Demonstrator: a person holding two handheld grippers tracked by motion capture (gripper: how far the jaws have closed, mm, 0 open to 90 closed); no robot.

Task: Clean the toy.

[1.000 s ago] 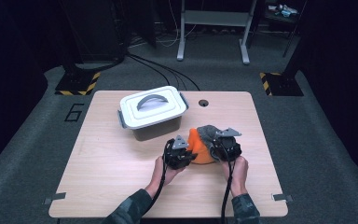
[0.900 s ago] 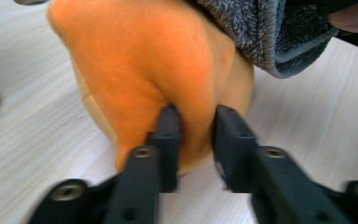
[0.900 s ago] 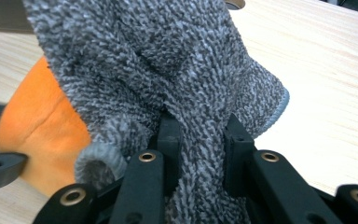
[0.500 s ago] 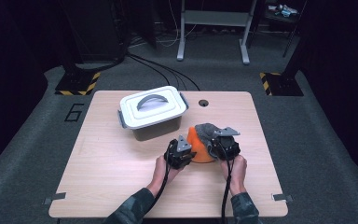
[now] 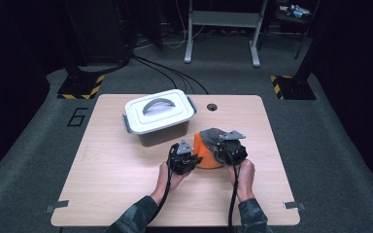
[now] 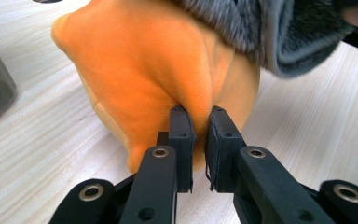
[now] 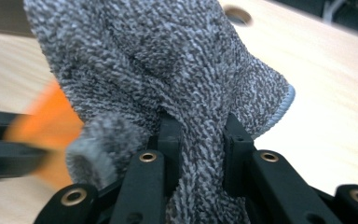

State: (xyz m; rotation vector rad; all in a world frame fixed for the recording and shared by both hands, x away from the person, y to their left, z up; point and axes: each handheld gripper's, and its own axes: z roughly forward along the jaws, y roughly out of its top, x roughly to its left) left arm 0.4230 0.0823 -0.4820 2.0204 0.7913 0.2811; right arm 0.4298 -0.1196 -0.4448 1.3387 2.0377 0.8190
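Jaws of the left gripper (image 6: pixel 196 140) have just been closing and now pinch a fold of the orange cloth (image 6: pixel 154 70), nearly together. To its right, the right gripper (image 7: pixel 198 140) clamps a bunched fold of grey cloth (image 7: pixel 168 60). Both cloths lie heaped between the grippers on the table (image 5: pixel 116 174), near the lidded box (image 5: pixel 158 116); no clear long axis.

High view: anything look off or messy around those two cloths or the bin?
Nothing stands out. The orange cloth and grey cloth sit bunched together, each pinched by a gripper: left gripper on orange, right gripper on grey. The lidded bin sits upright, lid on, and the table shows no spills.
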